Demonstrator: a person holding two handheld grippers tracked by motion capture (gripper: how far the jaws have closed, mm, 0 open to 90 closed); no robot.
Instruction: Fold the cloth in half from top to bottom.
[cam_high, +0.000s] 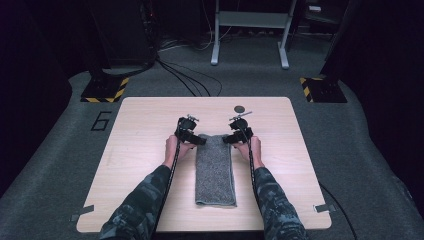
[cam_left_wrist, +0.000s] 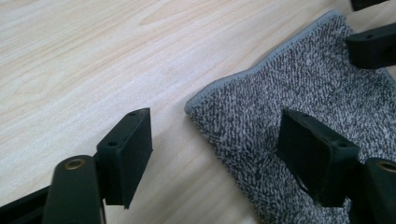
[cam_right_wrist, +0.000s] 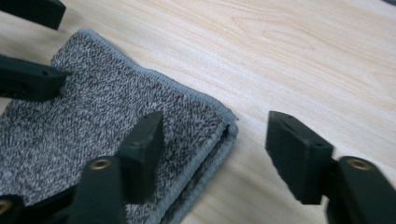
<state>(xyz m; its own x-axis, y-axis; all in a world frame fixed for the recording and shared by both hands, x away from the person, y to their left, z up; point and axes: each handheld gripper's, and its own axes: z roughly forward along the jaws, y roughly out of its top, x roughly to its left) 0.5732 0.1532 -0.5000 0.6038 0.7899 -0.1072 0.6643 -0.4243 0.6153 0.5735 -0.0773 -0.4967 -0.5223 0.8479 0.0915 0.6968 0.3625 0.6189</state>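
Observation:
A grey folded towel (cam_high: 215, 170) lies lengthwise in the middle of the wooden table (cam_high: 140, 165). My left gripper (cam_high: 196, 138) sits at the towel's far left corner and my right gripper (cam_high: 230, 138) at its far right corner. In the left gripper view the left gripper (cam_left_wrist: 224, 151) is open, one jaw over bare wood, the other over the towel (cam_left_wrist: 317, 88). The right gripper (cam_right_wrist: 222, 151) is also open, straddling the folded corner of the towel (cam_right_wrist: 93, 116), whose layers show at the edge. Neither holds anything.
A small dark round disc (cam_high: 240, 108) lies on the table beyond the right gripper. Past the table stand a white metal frame (cam_high: 250, 30), cables on the grey floor, and two yellow-black striped bases (cam_high: 105, 91).

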